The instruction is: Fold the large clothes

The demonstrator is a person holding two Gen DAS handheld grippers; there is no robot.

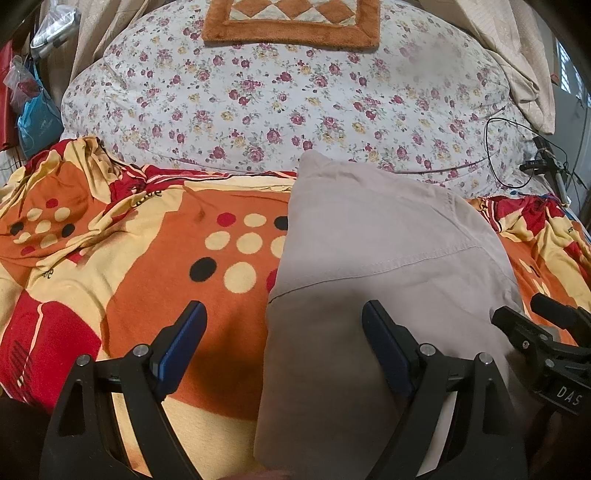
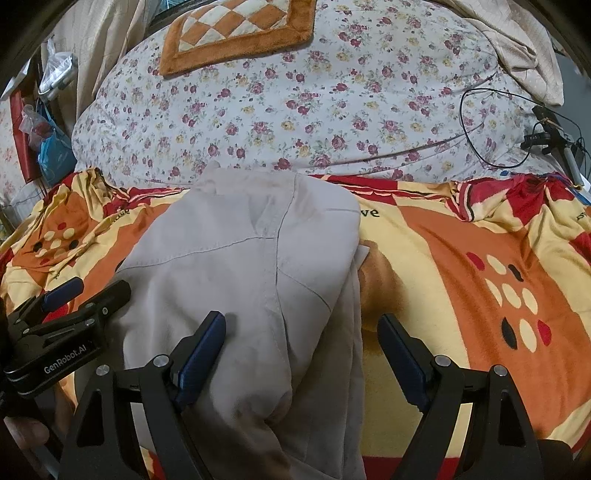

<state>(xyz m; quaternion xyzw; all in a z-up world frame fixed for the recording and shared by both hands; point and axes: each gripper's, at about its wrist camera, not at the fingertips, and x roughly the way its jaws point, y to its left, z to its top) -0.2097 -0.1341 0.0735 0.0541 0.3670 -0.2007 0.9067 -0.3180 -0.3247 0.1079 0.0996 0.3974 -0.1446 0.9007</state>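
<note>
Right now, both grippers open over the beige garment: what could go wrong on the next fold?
1. The beige garment lies in several layers; the right gripper may pinch only the top one.
2. The left gripper straddles the garment's edge, so it might also catch the orange blanket.
3. The grippers sit close together and could collide.

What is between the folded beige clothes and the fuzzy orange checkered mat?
Only flowery white quilt lies between beige folded garment and orange checkered mat, in both views.

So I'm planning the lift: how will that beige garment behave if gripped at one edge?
The beige garment would probably sag; its layers drape softly. The fold may slip open, since nothing pins it. Both grippers, left and right, are open.
</note>
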